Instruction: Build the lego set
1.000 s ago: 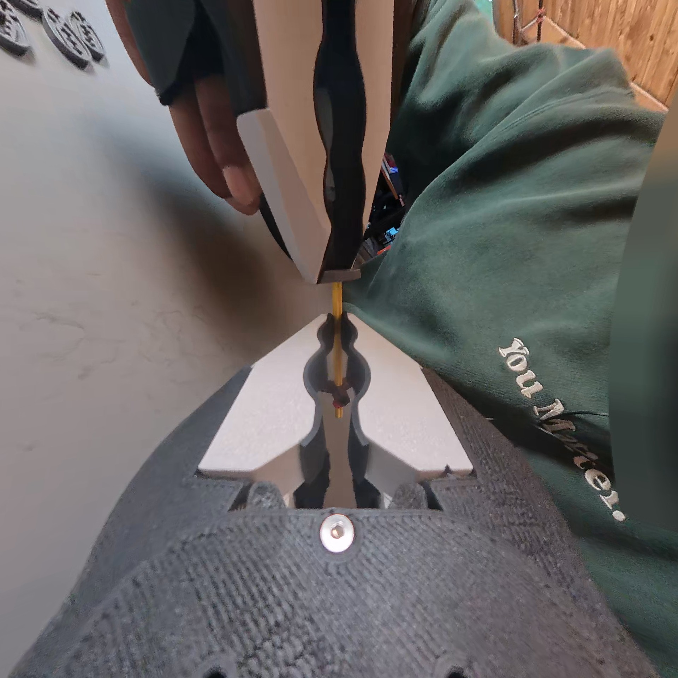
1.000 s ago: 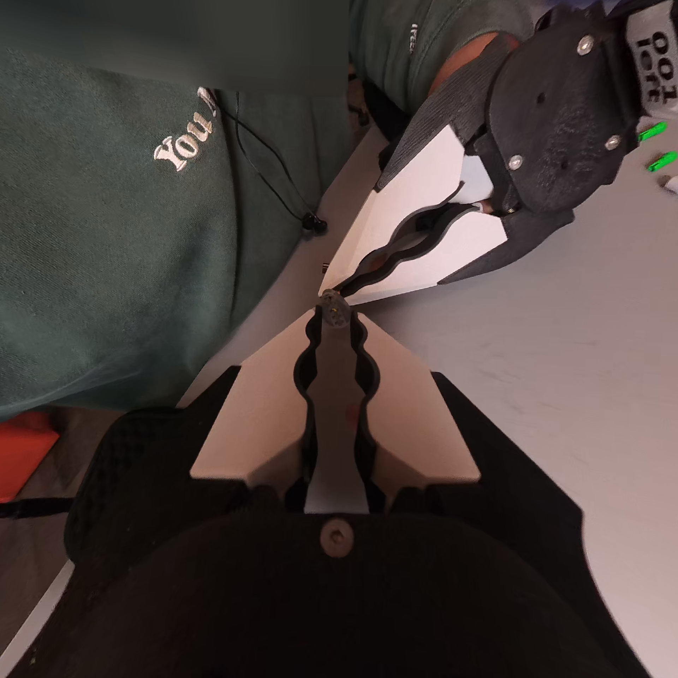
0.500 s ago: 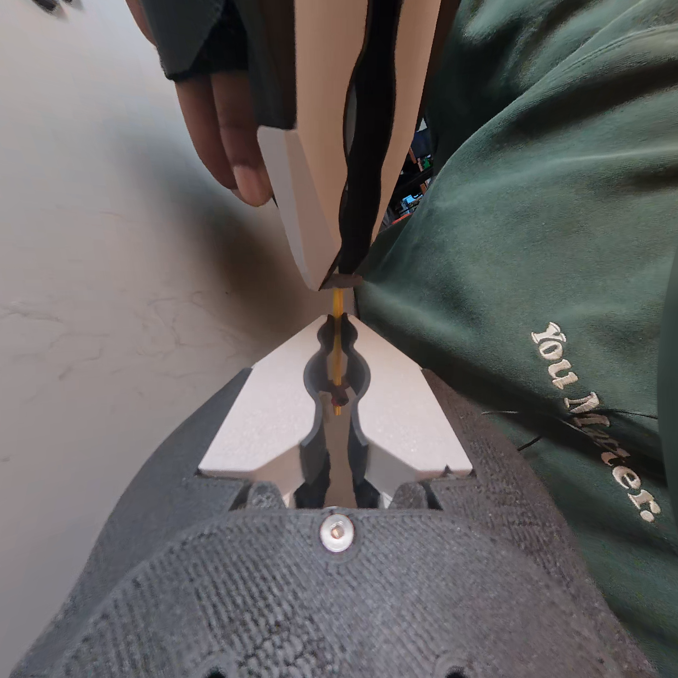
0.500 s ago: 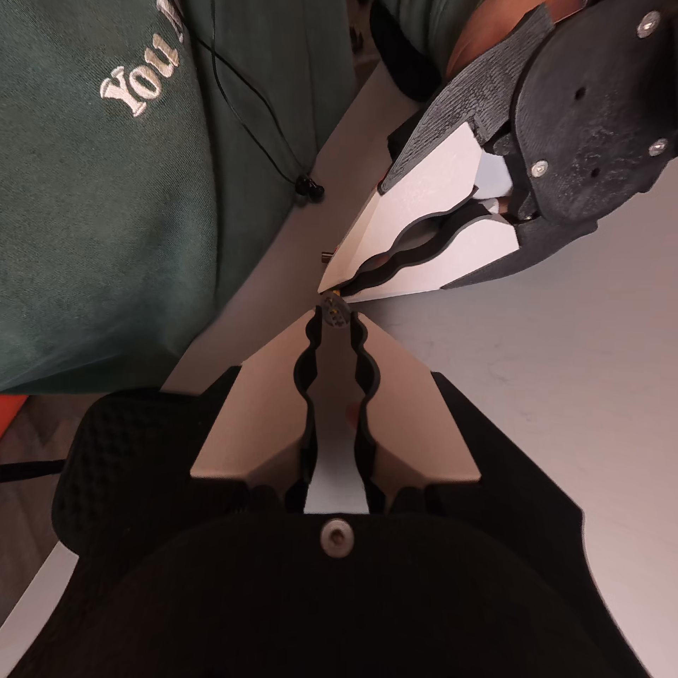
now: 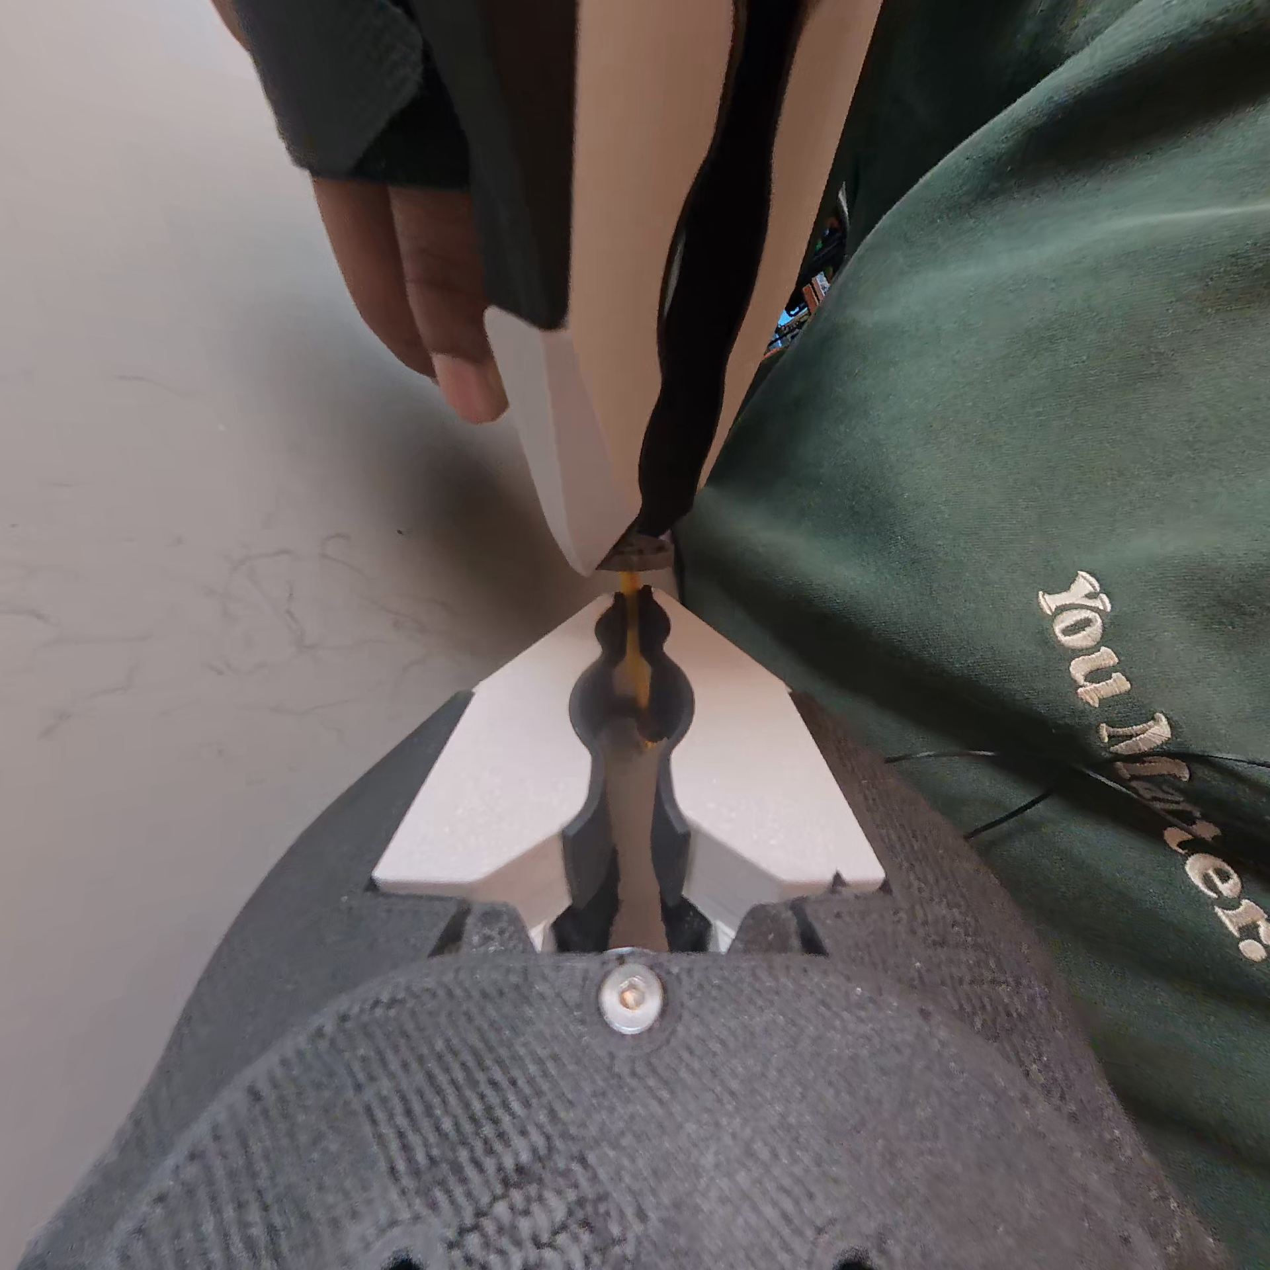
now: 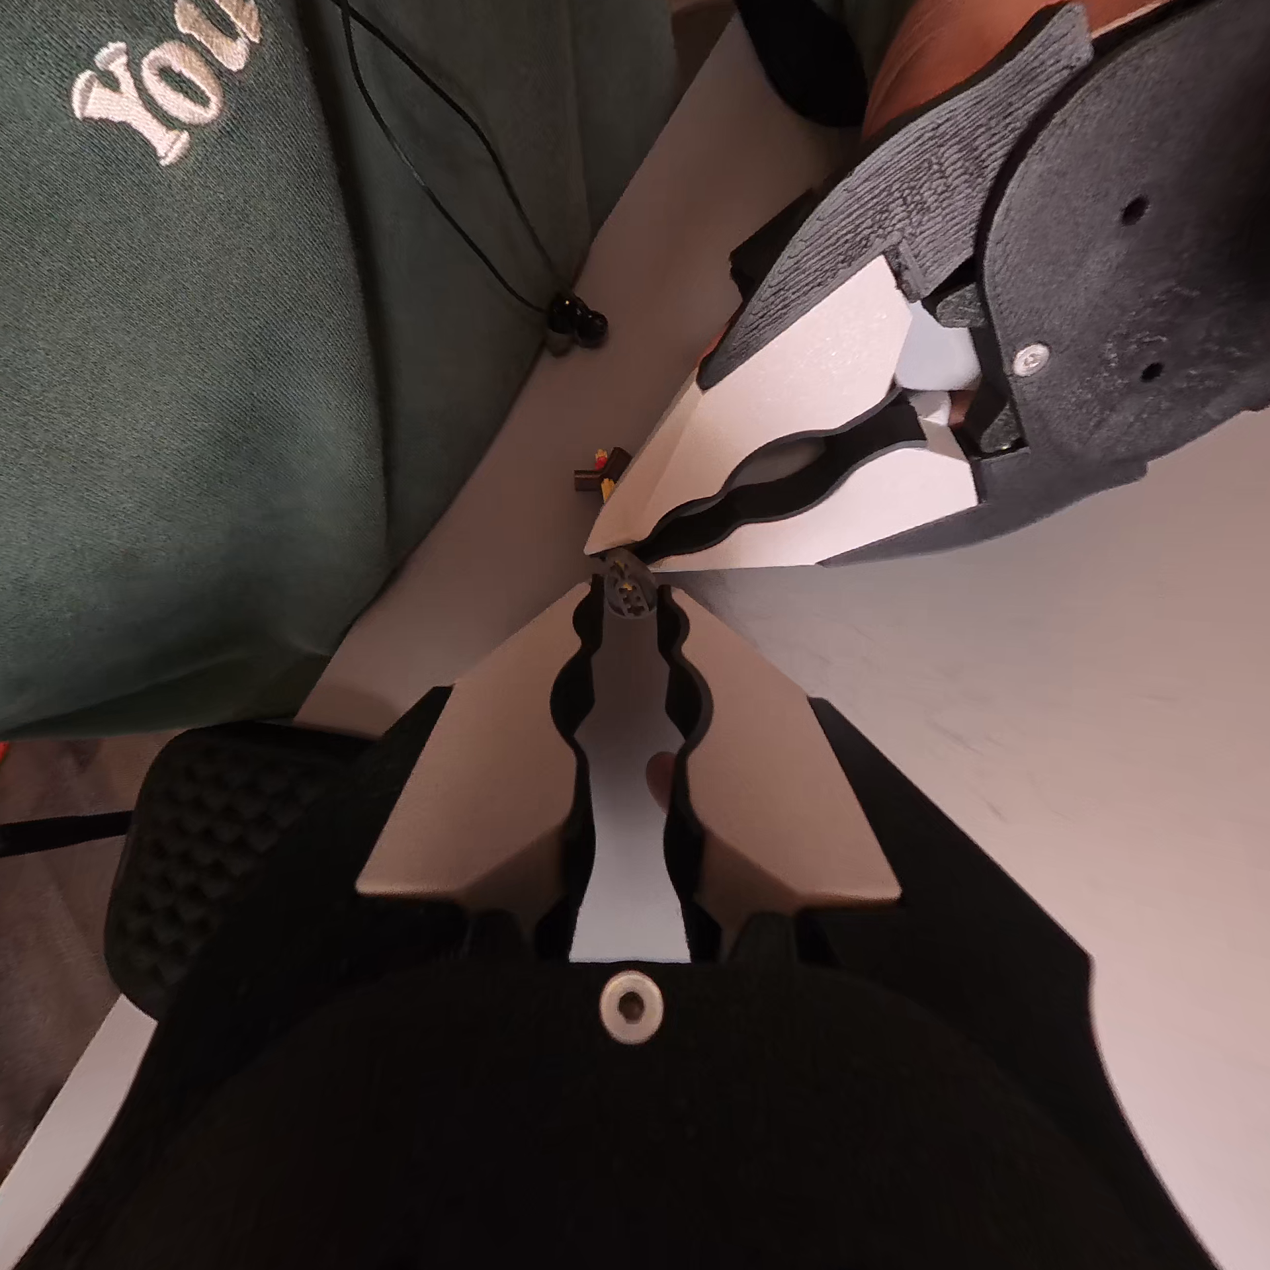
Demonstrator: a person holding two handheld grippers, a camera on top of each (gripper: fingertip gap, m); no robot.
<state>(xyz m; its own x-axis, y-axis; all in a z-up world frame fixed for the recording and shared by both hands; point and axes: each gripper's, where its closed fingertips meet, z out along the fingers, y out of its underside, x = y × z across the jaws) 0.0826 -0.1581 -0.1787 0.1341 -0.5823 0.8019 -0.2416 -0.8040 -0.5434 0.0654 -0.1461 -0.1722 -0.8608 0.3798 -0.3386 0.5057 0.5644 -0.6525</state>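
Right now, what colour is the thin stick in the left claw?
Yellow. The thin stick shows best in the left wrist view.

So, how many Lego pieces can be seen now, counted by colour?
Yellow axle: 1
Grey connector: 1
Dark small piece on the axle: 1
Total: 3

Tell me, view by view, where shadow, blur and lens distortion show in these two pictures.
Left wrist view: a soft dark shadow lies on the pale table under the hand and the right tongs; wide-angle bending stretches the green sweatshirt at the edge. Right wrist view: the table at far right is smeared, the black housing is underexposed, while the grey piece stays sharp.
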